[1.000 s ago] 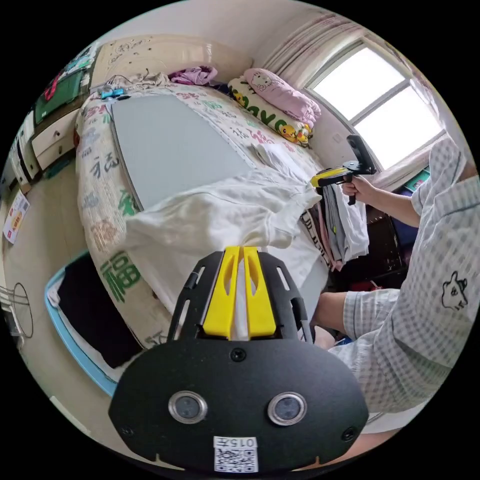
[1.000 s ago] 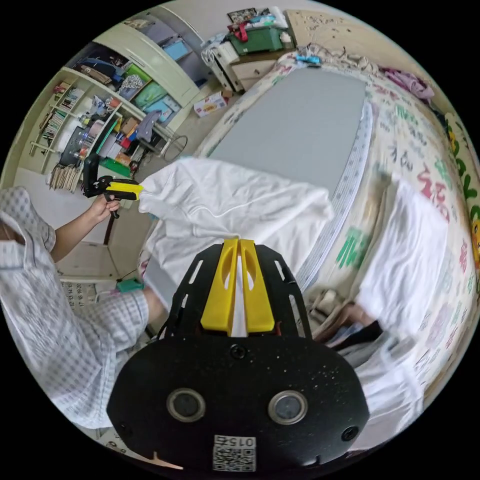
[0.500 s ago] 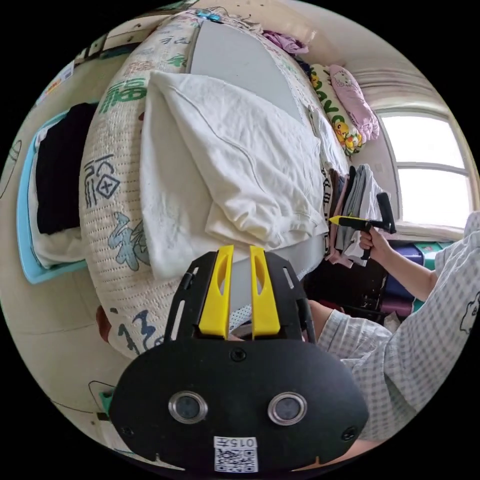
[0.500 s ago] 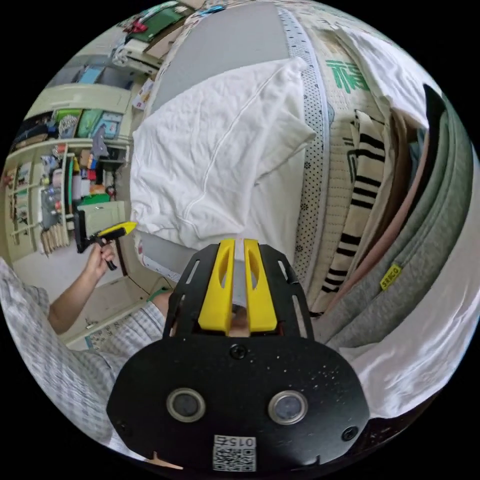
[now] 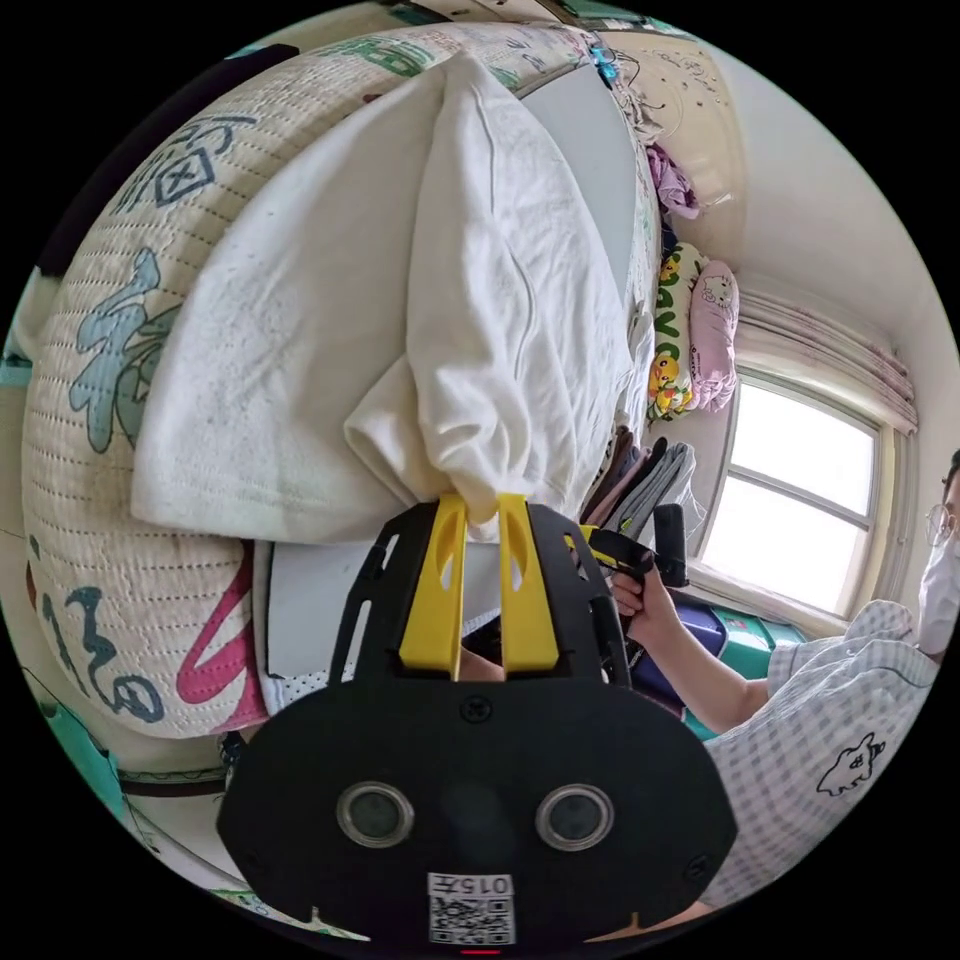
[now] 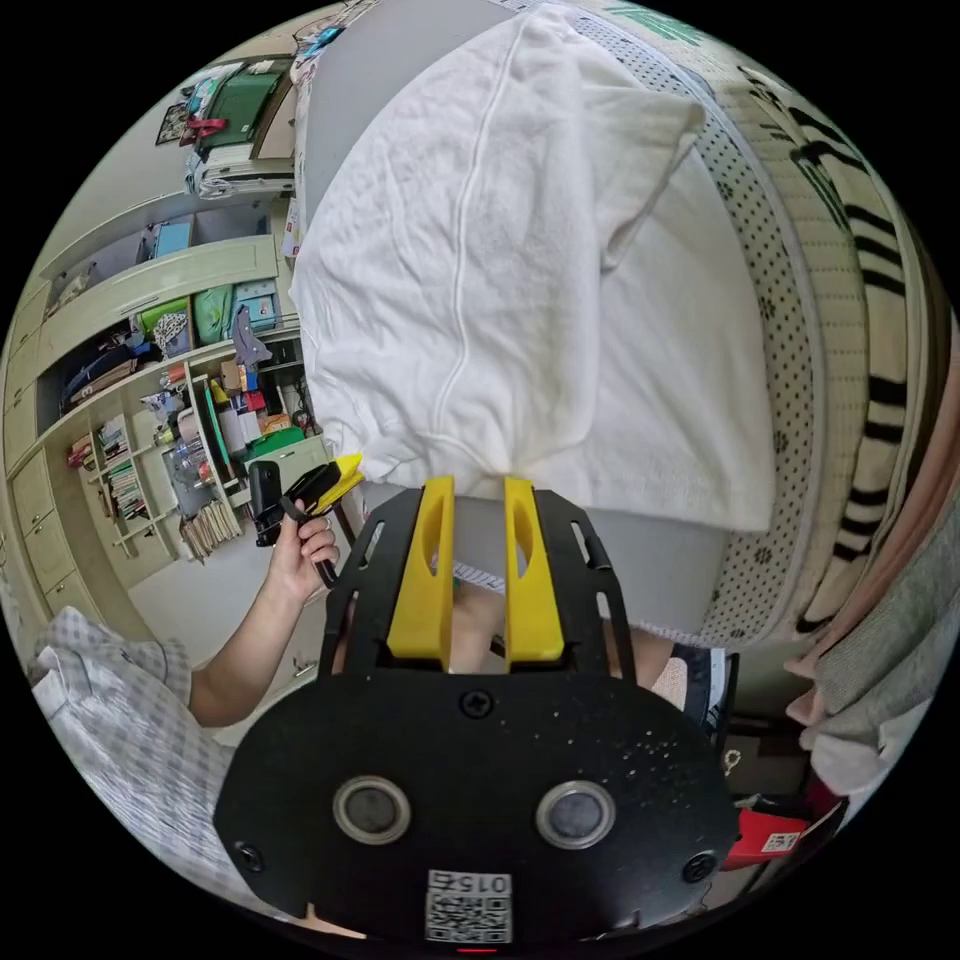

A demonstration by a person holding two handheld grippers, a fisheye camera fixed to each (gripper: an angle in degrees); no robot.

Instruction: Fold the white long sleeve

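My left gripper [image 5: 478,500] and right gripper [image 6: 478,487], jaws apart, nose the folded white long sleeve [image 5: 400,300] at mid-frame, ready to grip.

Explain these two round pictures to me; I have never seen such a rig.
A person holds two hand tools, each with a black body and two yellow jaws, and each carries a fisheye camera. One picture looks out from the left gripper, the other from the right gripper.

On the grey mat over the patterned bed cover lies the white long-sleeve cotton top, partly folded.

The right gripper's jaws stand apart just below the top's edge, holding nothing. A bunch of the cloth meets the left gripper's jaw tips; whether they pinch it is unclear.
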